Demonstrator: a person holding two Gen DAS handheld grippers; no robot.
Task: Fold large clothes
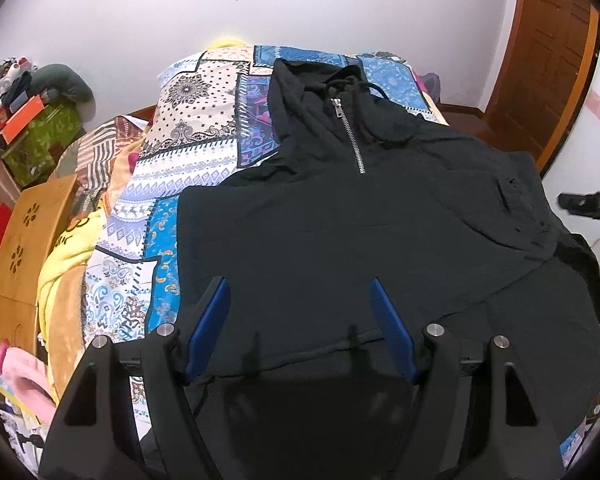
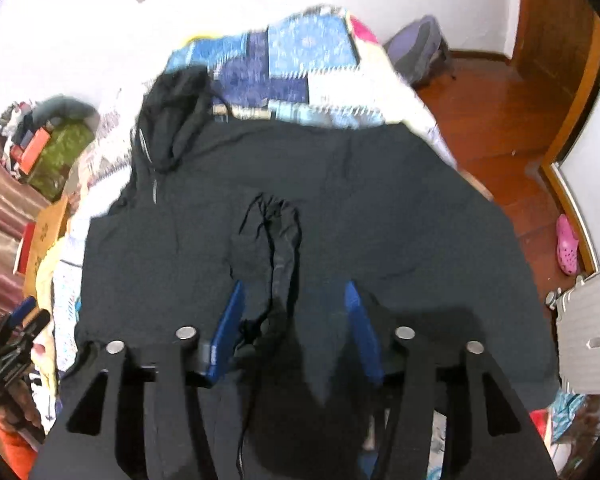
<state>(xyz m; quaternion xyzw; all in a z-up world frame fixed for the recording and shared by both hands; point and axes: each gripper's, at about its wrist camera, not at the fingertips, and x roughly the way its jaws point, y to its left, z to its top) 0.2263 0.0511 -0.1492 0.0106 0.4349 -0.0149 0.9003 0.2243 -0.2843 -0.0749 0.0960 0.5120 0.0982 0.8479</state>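
Left gripper [image 1: 300,332], seen from its own wrist camera, hovers with its blue pads spread apart above the lower hem region of a black hooded pullover [image 1: 360,220]; nothing lies between the pads, so the tool is released. Right gripper [image 2: 294,328] likewise stands with its blue pads parted; a bunched strip of black fabric [image 2: 274,248], apparently a folded-in sleeve or cuff, runs up between them, close to the left-hand pad, but it is not pinched across both pads.

The pullover lies spread flat, front side up, on a bed covered by a patchwork bedspread [image 1: 196,128] of blue, cream and purple panels. Its long axis runs from the hem, nearest the grippers, to the hood [image 1: 300,84], which points away toward the white wall [image 1: 340,8]. A short metal zipper [image 1: 348,132] follows this axis down from the collar, flanked by black drawstrings. In the right wrist view the garment appears blurred and the hood sits toward the upper left.

A wooden door [image 1: 552,60] stands at right, and a pink clog [image 2: 567,244] rests on the wooden floor.
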